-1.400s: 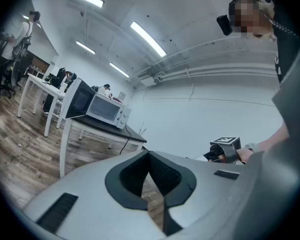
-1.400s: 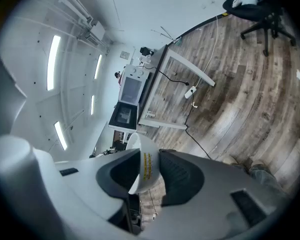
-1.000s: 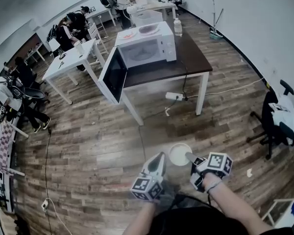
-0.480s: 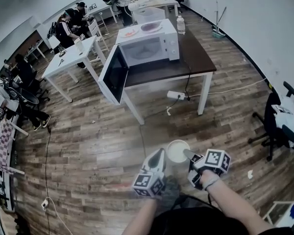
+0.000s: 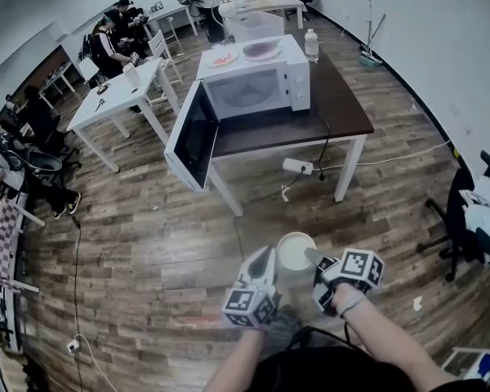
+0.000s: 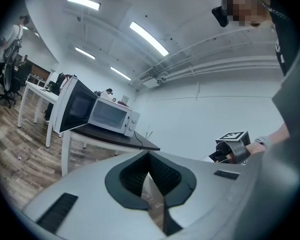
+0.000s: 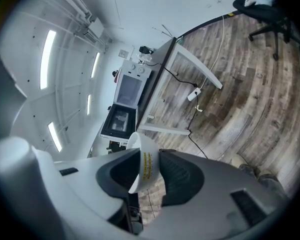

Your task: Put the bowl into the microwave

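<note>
A white bowl hangs over the wooden floor, gripped by its rim in my right gripper. In the right gripper view the bowl wall stands between the two dark pads, which press on it. My left gripper is just left of the bowl, shut and holding nothing; its jaws meet in the left gripper view. The white microwave stands on a dark table ahead, its door swung wide open to the left. The microwave also shows in the right gripper view.
A water bottle stands beside the microwave, and two plates lie on top of it. A power strip and cables lie under the table. White tables with seated people are at the back left. An office chair stands at the right.
The microwave and table have come slightly nearer and shifted right in the head view. Both grippers and the bowl keep the same place in front of the person.
</note>
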### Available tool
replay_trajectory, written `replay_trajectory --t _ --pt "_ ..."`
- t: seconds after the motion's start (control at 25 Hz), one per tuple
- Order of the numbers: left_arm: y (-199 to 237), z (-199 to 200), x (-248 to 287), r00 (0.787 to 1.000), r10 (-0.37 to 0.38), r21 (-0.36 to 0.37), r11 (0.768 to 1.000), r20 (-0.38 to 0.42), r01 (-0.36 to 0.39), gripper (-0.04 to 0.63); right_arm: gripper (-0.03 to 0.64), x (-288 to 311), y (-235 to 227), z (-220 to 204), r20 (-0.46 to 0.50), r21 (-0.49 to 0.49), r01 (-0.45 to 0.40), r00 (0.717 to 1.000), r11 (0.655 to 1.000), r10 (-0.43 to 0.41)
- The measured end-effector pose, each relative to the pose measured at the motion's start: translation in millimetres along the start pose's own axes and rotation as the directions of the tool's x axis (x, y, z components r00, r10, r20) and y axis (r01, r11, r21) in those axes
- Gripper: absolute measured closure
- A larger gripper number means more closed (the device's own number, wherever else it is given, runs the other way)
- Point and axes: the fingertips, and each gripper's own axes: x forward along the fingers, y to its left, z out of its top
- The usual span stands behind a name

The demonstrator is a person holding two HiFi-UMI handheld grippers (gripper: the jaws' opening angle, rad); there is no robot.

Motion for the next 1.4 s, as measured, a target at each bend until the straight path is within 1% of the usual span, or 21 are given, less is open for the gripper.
replay_trajectory --t 0.36,0.76,1.12,1.4 --pt "49.0 23.1 49.8 1.000 -0.001 -0.005 1.000 -0.004 0.001 0.595 0.499 57.6 15.8 34.1 0.000 0.011 0.014 1.000 1.000 -0.014" --pt "97.4 46.4 99.9 1.000 -0.028 -0.012 1.000 -0.008 0.028 0.595 0.500 114.5 35.8 71.3 0.028 0.027 0.014 1.000 1.000 -0.015" --pt "128.7 46.9 117.6 0.999 -0.032 -0.039 0.999 -0.019 0.031 0.595 0.499 144.0 39.0 82.0 0.042 0.044 0.027 0.999 0.999 -0.029" --pt "147.6 51.4 124.6 1.000 -0.002 -0.061 0.998 -0.008 0.001 0.595 0.499 160.2 40.6 87.8 0.022 0.045 0.042 0.999 0.998 -0.043"
